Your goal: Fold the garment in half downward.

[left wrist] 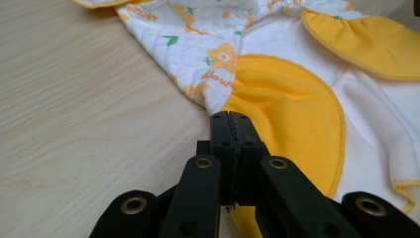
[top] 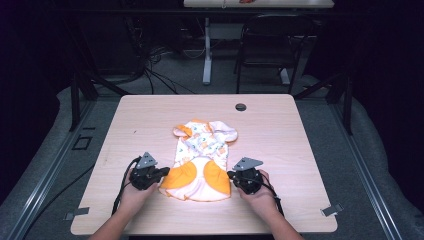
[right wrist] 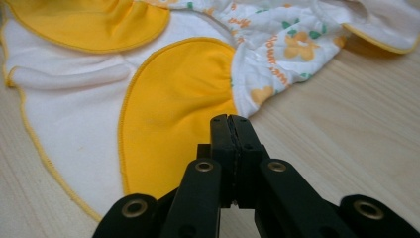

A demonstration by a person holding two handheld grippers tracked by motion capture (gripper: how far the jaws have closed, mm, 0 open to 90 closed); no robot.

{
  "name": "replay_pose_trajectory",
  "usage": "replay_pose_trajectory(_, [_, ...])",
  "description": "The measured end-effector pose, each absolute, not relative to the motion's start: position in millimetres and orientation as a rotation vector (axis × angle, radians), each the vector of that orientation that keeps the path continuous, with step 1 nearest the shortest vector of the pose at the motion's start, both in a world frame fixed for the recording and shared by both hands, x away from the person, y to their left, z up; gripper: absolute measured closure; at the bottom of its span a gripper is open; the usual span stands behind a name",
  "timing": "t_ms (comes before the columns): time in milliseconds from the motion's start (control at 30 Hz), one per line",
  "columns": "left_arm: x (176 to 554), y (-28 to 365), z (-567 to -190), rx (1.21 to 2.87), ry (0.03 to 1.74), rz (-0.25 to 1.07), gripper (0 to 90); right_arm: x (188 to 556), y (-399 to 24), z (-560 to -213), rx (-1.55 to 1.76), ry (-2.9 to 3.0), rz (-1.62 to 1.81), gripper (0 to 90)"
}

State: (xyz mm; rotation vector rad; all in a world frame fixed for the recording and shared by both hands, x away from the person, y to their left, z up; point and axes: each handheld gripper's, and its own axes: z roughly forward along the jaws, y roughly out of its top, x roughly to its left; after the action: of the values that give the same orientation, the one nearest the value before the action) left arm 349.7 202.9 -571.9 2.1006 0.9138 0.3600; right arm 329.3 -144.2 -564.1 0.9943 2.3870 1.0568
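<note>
**Q:** Fingers first: how do they stand on each gripper?

**A:** On the left gripper [left wrist: 229, 118] the two black fingers [left wrist: 220, 130] are pressed flat together, with their tips at the edge of a baby garment [left wrist: 277, 94], right where an orange panel [left wrist: 287, 124] meets the printed fabric. Whether cloth is actually caught between them cannot be told. The right gripper [right wrist: 229, 119] looks the same: fingers [right wrist: 242, 131] pressed together with no gap, their tips at the rim of the garment's other orange panel [right wrist: 173, 109]. Again, a pinch of cloth cannot be confirmed.

**Q:** Where is the garment?

**A:** It lies flat near the middle of a pale wooden desk [top: 280, 125]. From the high view, its wide bottom end faces the person and sits between the two grippers, the left gripper [top: 161, 173] touching its left side and the right gripper [top: 231, 175] touching its right side.

**Q:** What does it look like?

**A:** White quilted cloth printed with orange flowers and green leaves, two rounded orange panels at the near end, plain white fabric [left wrist: 376, 119] between them, and yellow stitched trim. Short ruffled sleeves spread at the far end.

**Q:** And the hands?

**A:** The left hand [top: 134, 197] and right hand [top: 260, 197] each hold a gripper, low on the desk. A grey three-cornered plate [top: 147, 160] tops each one.
</note>
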Motion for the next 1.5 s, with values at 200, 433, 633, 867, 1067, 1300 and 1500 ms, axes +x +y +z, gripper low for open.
replay_pose_trajectory(200, [348.7, 195.4, -580.9, 2.153, 0.901, 0.338, 89.8, 327.3, -130.6, -570.7, 0.925, 2.462, 1.007, 89.7])
replay_pose_trajectory(433, [346.1, 195.2, -581.8, 2.152, 0.89, 0.31, 89.8, 329.0, -130.5, -574.8, 0.917, 2.506, 0.987, 89.8])
replay_pose_trajectory(633, [337.7, 192.0, -581.3, 2.163, 0.868, 0.271, 89.8, 323.7, -132.6, -572.9, 0.882, 2.539, 0.954, 89.9])
replay_pose_trajectory(867, [325.1, 187.3, -580.5, 2.183, 0.835, 0.232, 89.8, 311.7, -138.7, -569.7, 0.828, 2.585, 0.906, 89.8])
replay_pose_trajectory(1067, [305.1, 180.2, -578.5, 2.214, 0.807, 0.178, 89.8, 298.0, -144.8, -566.2, 0.79, 2.664, 0.886, 89.8])
replay_pose_trajectory(1300, [291.2, 178.9, -575.9, 2.248, 0.785, 0.159, 89.6, 293.5, -145.5, -561.7, 0.755, 2.737, 0.833, 89.7])
replay_pose_trajectory(1500, [297.3, 183.9, -572.7, 2.207, 0.808, 0.157, 87.0, 294.3, -145.9, -554.5, 0.772, 2.733, 0.891, 88.0])
